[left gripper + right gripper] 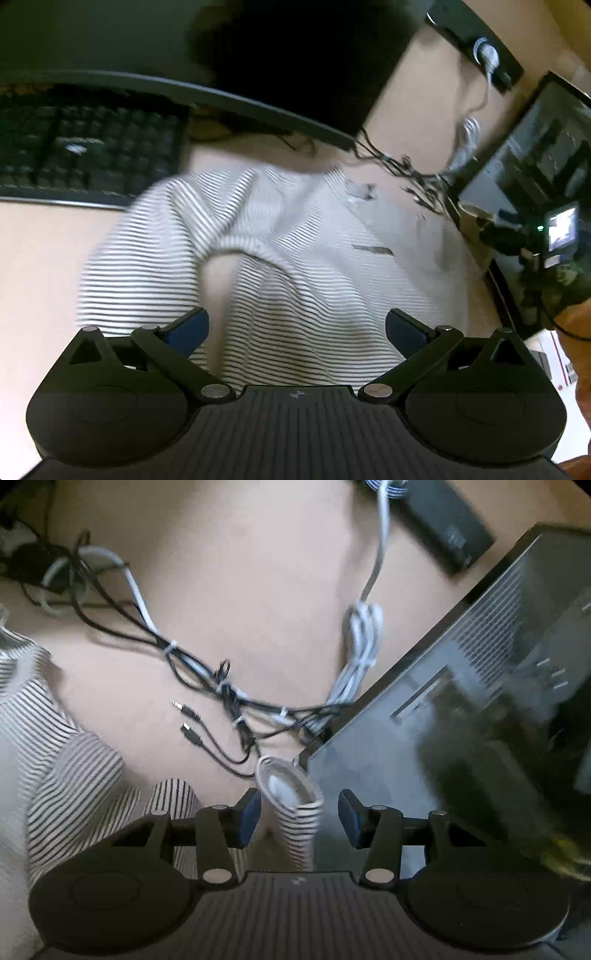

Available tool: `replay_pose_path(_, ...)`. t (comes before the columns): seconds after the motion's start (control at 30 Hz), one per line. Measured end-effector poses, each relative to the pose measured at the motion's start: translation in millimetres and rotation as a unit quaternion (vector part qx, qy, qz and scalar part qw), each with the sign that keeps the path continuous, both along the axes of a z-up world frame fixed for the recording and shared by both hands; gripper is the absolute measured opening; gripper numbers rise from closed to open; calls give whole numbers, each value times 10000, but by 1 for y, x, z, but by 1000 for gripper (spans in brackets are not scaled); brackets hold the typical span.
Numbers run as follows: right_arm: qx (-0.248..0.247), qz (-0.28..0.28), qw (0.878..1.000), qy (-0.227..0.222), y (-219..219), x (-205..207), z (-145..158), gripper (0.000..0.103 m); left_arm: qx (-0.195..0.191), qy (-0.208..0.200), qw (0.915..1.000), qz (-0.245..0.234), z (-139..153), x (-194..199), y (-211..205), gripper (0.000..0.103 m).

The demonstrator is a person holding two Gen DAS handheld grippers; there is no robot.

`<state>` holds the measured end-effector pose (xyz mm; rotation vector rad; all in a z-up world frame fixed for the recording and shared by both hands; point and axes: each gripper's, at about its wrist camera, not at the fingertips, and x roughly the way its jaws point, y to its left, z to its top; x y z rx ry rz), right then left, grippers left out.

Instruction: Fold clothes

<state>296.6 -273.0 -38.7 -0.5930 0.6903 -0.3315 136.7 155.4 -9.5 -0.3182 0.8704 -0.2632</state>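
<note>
A white top with thin dark stripes (295,251) lies crumpled on the beige desk (40,266), with a sleeve folded across its left side. My left gripper (297,332) hovers over the near part of the top, open wide, nothing between its blue pads (188,330). In the right wrist view the same striped top (62,760) fills the lower left, and one sleeve (295,812) with its white cuff stands up between the fingers. My right gripper (299,818) is open around that sleeve; its pads are apart from the cloth.
A black keyboard (85,147) and a monitor base (258,66) sit behind the top. Tangled black and white cables (207,679) lie on the desk (240,572) beyond the sleeve. A grey computer case (461,720) stands at the right, a black box (447,524) behind.
</note>
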Motion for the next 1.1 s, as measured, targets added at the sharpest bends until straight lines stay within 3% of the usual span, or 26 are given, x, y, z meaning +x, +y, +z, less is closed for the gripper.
replay_pose_path(0.03,98,-17,9999,71,-3,6,-5,13,60,-9,10000,53,1,-1,3,103)
replay_pose_path(0.13,575,-39,9982,-164,-7,-5,10,12,185,11,9997,144,1,-2,14,103)
replay_pose_path(0.33,1328,298,9844,-1119,23,-55,82,12,198,-117,9994,248,-3,0,42,103)
replay_pose_path(0.47,1817,524,9663,-1748,44,-88,131,12,303,-325,9988,210,-1,-2,53,103)
replay_pose_path(0.63,2411,801,9339,-2515,69,-130,191,12,666,-525,9964,77,4,-15,64,103)
replay_pose_path(0.9,3005,1404,9236,-1923,147,-95,148,12,1231,-649,9901,-206,7,-43,80,103)
replay_pose_path(1.1,3428,1848,9095,-1452,205,-68,115,14,1939,-705,9746,-869,-6,-68,76,103)
